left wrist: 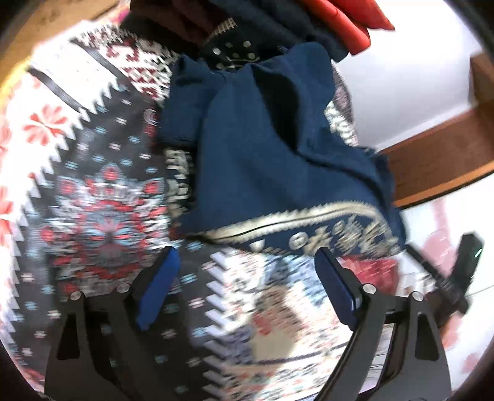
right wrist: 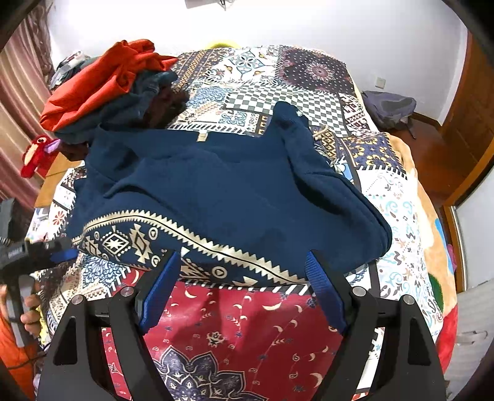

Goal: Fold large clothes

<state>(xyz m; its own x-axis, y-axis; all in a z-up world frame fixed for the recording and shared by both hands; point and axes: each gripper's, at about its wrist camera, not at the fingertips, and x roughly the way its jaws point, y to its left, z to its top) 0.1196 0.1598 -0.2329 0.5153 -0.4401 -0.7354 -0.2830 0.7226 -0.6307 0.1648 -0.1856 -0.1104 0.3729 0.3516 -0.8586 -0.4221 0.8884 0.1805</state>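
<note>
Navy fleece, trimmed along its hem with a gold zigzag-and-diamond band, fills the left wrist view: the blue garment point(left wrist: 271, 148) lies rumpled on a patterned bedspread point(left wrist: 92, 197), its hem just ahead of the left gripper point(left wrist: 247, 271), whose blue-padded jaws stand wide with nothing between them. The frame is blurred, so finer folds cannot be read; beyond the garment, dark clothing and a red piece point(left wrist: 349, 21) crowd the far edge. From the right wrist view the same blue garment point(right wrist: 222, 191) spreads across the middle of the patchwork bedspread point(right wrist: 401, 216), one sleeve thrown back over the body, the printed hem point(right wrist: 197, 253) nearest the right gripper point(right wrist: 244, 268), which is released and empty, its fingertips just short of the hem. The cloth looks thick, soft and limp, likely to sag and bunch, so the hem corners seem the surest places to pinch. A pile of red and dark clothes point(right wrist: 105, 89) touches its far left shoulder and could snag a fold; the left gripper point(right wrist: 58, 250) sits beside the hem's left end.
</note>
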